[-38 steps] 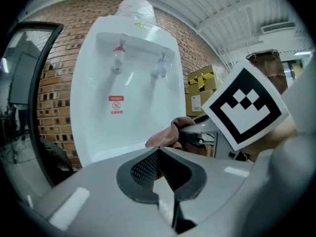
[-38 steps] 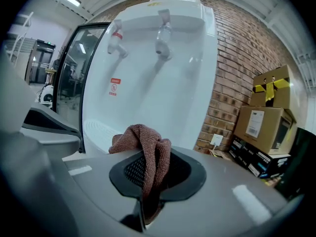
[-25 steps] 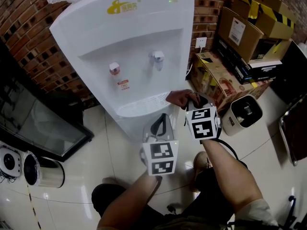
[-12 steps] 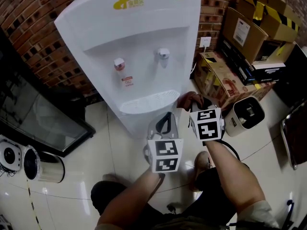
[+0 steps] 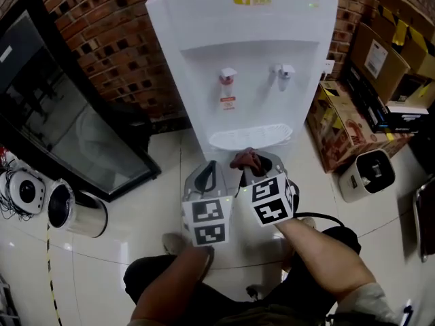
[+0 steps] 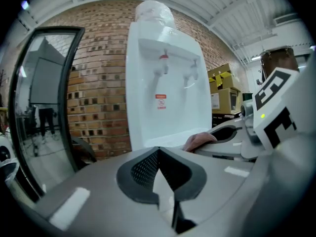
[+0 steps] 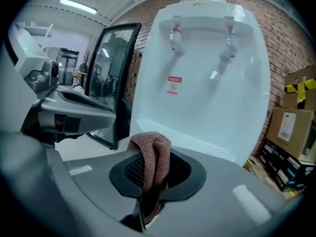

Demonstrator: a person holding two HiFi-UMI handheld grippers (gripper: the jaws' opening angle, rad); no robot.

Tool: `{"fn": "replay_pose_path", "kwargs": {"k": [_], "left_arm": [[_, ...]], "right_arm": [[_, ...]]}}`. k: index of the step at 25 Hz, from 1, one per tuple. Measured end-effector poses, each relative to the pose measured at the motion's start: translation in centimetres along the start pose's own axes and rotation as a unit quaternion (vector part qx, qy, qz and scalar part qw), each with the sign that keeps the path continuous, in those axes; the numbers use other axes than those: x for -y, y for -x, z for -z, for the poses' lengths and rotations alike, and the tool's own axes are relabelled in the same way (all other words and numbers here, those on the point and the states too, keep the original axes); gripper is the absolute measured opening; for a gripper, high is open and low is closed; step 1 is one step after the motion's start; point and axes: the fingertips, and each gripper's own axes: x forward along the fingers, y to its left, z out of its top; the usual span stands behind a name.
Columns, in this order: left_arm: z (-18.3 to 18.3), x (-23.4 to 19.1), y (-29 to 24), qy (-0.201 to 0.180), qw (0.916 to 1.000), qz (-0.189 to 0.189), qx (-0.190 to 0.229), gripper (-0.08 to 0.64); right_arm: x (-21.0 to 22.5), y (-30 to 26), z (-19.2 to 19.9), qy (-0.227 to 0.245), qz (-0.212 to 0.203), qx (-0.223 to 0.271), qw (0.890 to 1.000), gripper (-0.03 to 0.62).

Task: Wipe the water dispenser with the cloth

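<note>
One cloth (image 7: 155, 147), long axis upright, clamped in right claw (image 7: 152, 176). Left claw (image 6: 159, 174) together, empty. One water dispenser (image 5: 251, 53), upright, two taps (image 5: 228, 75) facing claws.

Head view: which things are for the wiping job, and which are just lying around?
For the job: water dispenser, cloth, right gripper clamped on the cloth.
Just lying around: cardboard boxes, glass-fronted cabinet, metal canister, small white appliance.
</note>
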Motion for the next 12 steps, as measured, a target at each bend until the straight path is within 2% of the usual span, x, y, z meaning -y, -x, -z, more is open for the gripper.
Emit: {"fn": "replay_pose_path", "kwargs": {"k": [7,12], "left_arm": [[1.6,-6.6,3.9,0.020,0.9976,-0.065,-0.008,0.000],[2.9,-9.4,5.5,0.028,0.9946,-0.099,-0.013,0.000]], "right_arm": [[-9.2,-3.0,-3.3,0.004,-0.084,0.058,0.995,0.055],[-11.5,-6.7,-3.5,-0.019,-0.073,0.045,0.996,0.055]]}}
